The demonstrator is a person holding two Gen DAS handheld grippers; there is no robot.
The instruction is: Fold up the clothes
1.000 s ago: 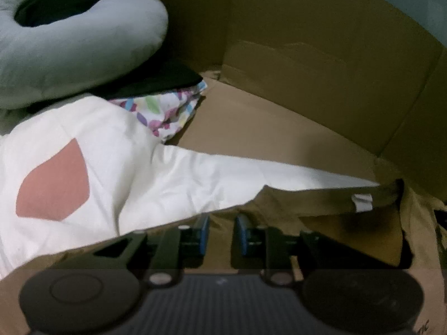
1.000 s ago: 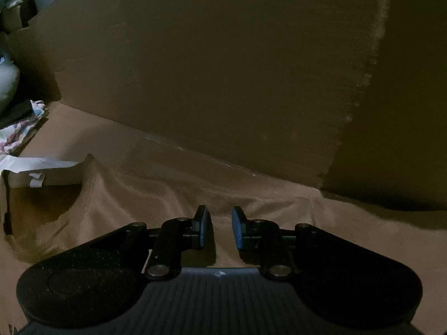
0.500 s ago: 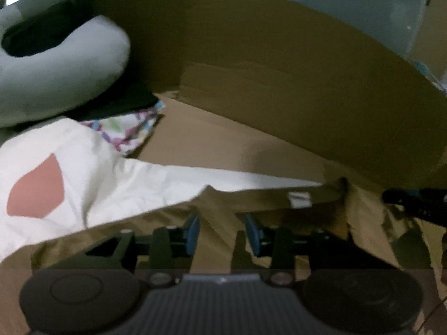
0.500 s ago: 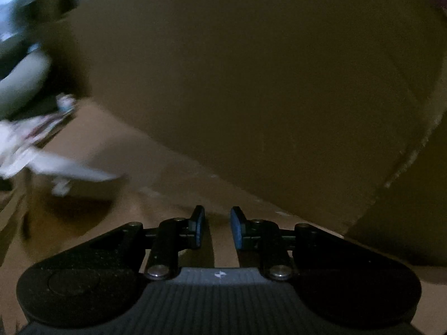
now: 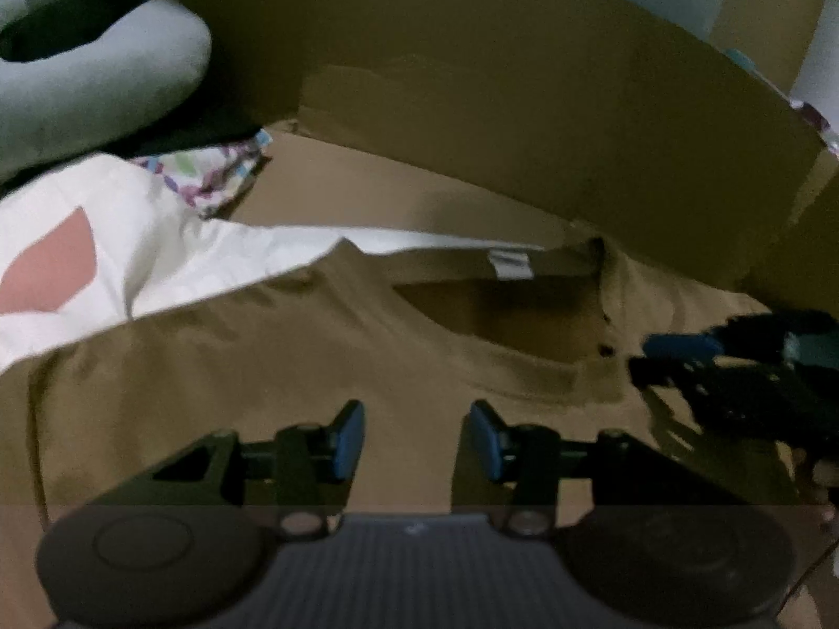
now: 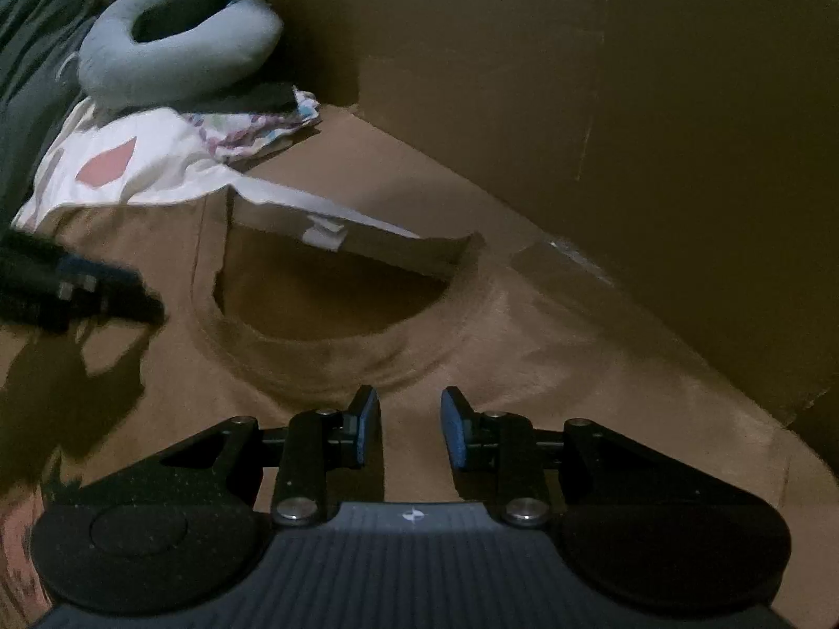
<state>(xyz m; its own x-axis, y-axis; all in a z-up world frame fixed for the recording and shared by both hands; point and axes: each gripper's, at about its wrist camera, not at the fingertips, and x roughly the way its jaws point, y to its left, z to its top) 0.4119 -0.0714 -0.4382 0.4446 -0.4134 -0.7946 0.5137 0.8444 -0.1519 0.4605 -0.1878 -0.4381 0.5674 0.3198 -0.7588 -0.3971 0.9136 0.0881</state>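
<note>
Flat cardboard sheet (image 6: 398, 157) carries a tan T-shirt (image 6: 524, 346) — white cloth (image 6: 131, 167) beside it.

I see the tan T-shirt (image 6: 472, 356) lying flat on cardboard, front up, its round neckline open toward the far wall, a white label (image 5: 509, 265) showing inside the collar.

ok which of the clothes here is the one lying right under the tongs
The tan shirt, spread flat with its neckline facing up. The white cloth with the pink patch and the patterned one lie farther back, near the grey pillow.
</note>
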